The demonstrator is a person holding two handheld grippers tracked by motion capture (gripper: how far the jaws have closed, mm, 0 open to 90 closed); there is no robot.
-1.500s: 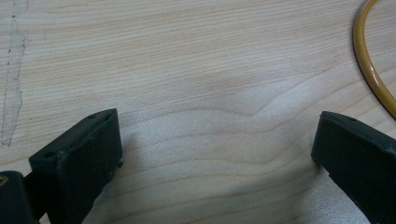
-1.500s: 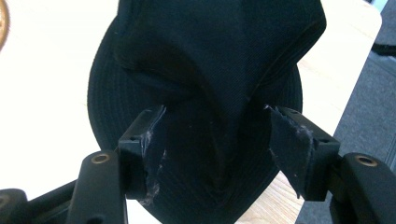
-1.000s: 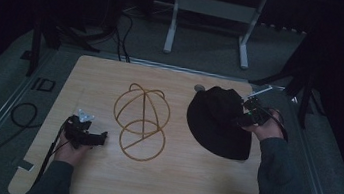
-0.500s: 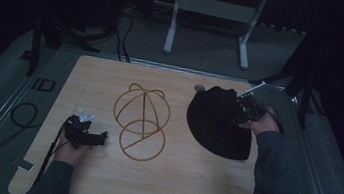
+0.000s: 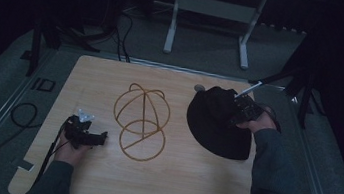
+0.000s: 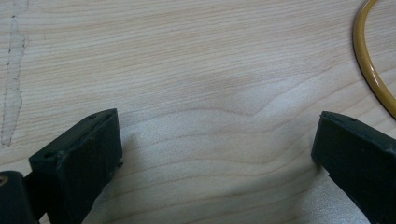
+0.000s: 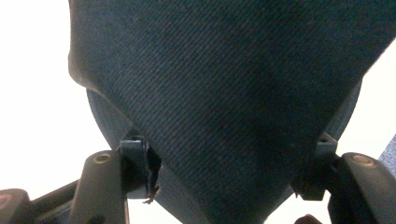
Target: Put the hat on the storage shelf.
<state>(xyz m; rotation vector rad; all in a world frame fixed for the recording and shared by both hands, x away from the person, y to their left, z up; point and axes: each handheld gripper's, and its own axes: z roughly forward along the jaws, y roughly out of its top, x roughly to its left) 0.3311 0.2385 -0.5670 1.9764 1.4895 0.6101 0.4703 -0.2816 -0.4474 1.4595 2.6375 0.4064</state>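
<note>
Black hat (image 5: 217,123) lying on the bench (image 5: 158,186), right of the yellow wire frame (image 5: 140,122).

High view: right claw (image 5: 236,110) sits over the hat's crown; left claw (image 5: 96,138) rests left of the frame.
Left gripper view: jaws spread wide above bare wood, frame (image 6: 371,65) beyond.
Right gripper view: jaws spread, straddling hat fabric (image 7: 224,93).

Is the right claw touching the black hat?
Touching. In the right gripper view the black hat's dark fabric fills the gap between the right claw's two jaws and presses against both. The high view shows that claw at the hat's edge.
</note>
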